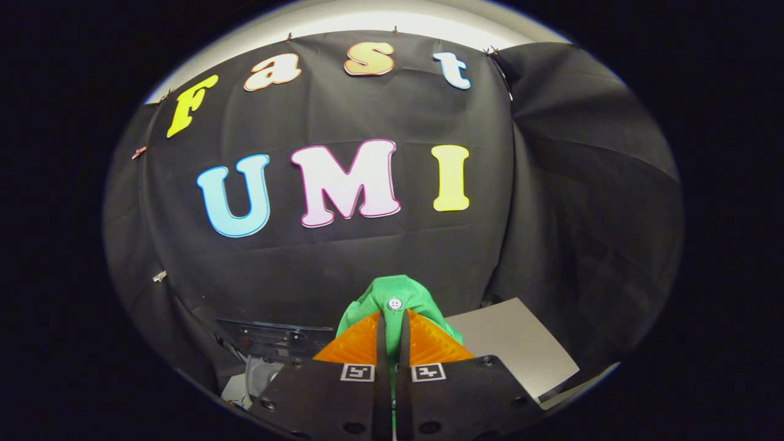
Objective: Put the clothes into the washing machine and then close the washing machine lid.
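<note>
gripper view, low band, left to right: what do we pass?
Dark machine panel → claw shut on the green garment, white button showing → flat grey board.

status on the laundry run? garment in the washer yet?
Done: the green garment is picked up, pinched between the fingers of the gripper and bunched just beyond their tips. In hand: carrying it, held up in front of the booth's black wall. Left: dropping it into the machine and closing the lid; the dark panel below may be that lid, unclear.
</note>
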### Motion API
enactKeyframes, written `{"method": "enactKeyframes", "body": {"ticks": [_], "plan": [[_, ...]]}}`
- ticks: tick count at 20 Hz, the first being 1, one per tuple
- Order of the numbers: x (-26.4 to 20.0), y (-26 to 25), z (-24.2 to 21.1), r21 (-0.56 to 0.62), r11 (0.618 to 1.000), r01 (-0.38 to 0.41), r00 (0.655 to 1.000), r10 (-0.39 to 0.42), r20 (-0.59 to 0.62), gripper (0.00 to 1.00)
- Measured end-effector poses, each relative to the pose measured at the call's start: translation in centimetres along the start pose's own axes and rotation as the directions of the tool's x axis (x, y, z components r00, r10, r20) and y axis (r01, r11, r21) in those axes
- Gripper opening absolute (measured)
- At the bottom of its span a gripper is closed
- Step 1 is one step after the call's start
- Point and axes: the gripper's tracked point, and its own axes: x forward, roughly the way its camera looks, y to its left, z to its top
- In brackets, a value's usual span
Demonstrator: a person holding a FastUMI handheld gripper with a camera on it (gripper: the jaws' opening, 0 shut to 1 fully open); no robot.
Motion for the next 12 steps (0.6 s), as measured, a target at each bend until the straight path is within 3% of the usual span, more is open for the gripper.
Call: {"method": "enactKeyframes", "body": {"ticks": [12], "plan": [[-2.6, 15.6, -4.5, -0.007, 0.991, -0.136, 0.991, 0.136, -0.019, 0.07]]}}
